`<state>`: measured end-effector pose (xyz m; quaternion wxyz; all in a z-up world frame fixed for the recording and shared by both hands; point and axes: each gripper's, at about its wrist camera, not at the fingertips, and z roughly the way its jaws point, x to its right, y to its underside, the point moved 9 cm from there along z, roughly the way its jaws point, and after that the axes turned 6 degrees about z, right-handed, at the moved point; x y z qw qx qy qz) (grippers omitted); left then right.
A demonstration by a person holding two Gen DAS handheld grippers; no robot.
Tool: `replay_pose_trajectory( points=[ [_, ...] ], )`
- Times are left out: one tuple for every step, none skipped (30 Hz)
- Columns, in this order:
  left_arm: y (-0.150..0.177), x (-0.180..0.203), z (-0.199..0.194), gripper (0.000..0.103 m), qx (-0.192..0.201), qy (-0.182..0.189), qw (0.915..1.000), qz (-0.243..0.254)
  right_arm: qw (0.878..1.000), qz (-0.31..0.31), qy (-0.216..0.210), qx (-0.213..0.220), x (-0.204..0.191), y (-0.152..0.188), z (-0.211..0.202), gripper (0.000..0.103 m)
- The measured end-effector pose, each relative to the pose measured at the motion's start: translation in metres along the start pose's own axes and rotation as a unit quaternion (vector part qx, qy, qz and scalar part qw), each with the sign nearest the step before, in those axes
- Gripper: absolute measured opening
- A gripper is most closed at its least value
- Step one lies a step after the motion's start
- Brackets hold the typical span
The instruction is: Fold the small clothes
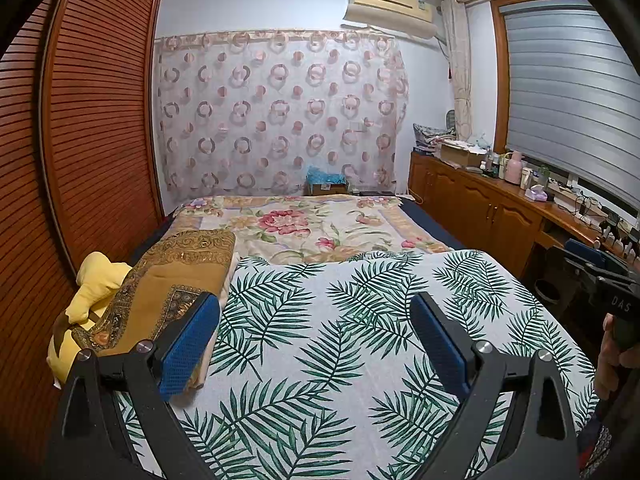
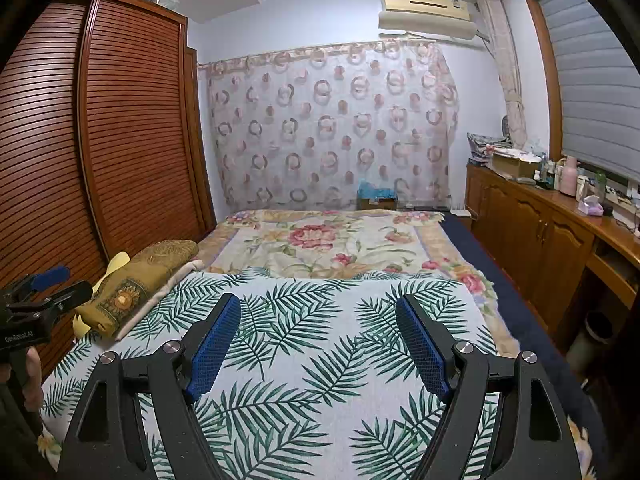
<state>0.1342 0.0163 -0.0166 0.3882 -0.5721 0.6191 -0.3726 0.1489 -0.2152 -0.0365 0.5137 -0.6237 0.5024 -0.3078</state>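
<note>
A folded brown-and-gold patterned cloth point(image 1: 176, 280) lies on the bed at the left edge of the palm-leaf sheet point(image 1: 340, 320), its long axis running from the near left toward the wardrobe point(image 1: 100, 120) side and the far end of the bed. It rests on a yellow garment point(image 1: 96, 284) that sticks out on its wardrobe side. The left gripper point(image 1: 316, 344) hangs over the palm-leaf sheet, tilted slightly downward, jaws wide with nothing between them; its left pad sits just beside the cloth's near corner. The right gripper point(image 2: 318, 344) also hangs over the sheet, right of the cloth and apart from it, jaws wide and empty.
</note>
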Motion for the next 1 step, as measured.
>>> replay_pose_trajectory(
  points=[
    [0.0003, 0.0, 0.0, 0.096, 0.0, 0.0, 1.0, 0.0, 1.0, 0.0, 0.0, 0.0, 0.0003, 0.0, 0.0, 0.081]
  ],
)
